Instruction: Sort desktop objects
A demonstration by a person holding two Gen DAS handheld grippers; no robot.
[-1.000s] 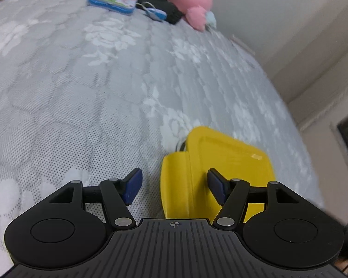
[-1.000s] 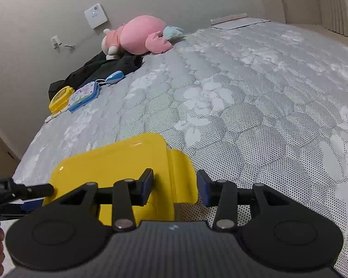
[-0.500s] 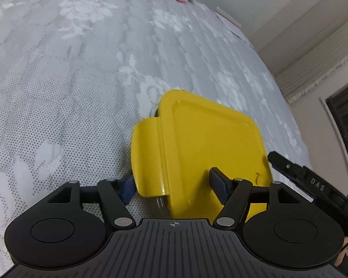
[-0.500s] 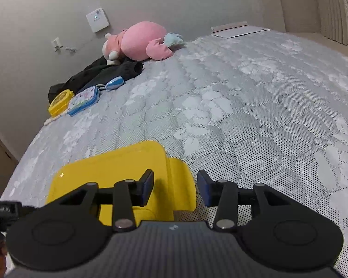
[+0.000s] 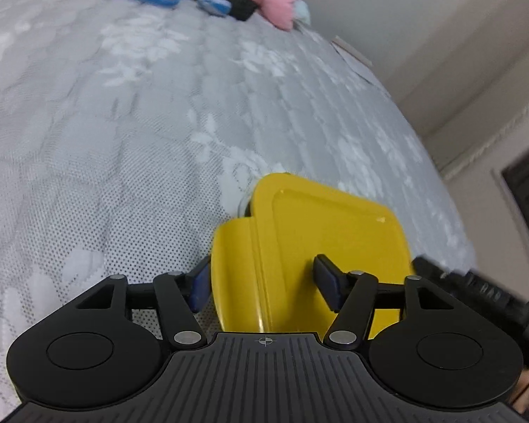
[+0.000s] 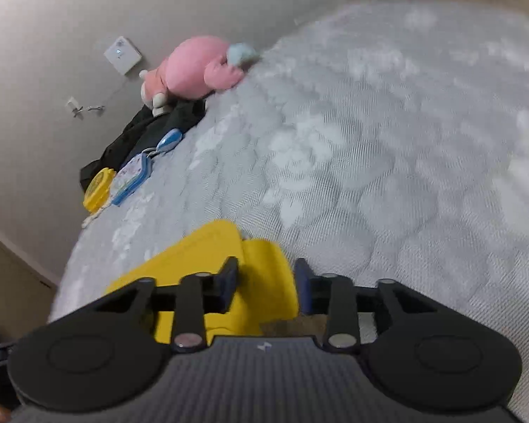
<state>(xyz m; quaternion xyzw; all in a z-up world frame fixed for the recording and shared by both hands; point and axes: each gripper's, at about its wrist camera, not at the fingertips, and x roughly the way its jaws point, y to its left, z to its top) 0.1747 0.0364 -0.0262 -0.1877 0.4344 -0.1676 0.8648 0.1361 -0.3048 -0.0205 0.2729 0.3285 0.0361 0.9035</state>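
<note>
Yellow box point(image 5: 321, 239) nearer than before; wall switch point(image 6: 122, 55) right-view only

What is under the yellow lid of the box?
Under the yellow lid only a thin strip of clear container rim shows, resting on the grey mattress. The contents are covered.

My yellow lidded box point(image 5: 321, 232) sits on the grey, white-flowered mattress point(image 5: 123, 123); beyond, a pink plush toy point(image 6: 194, 67).
</note>
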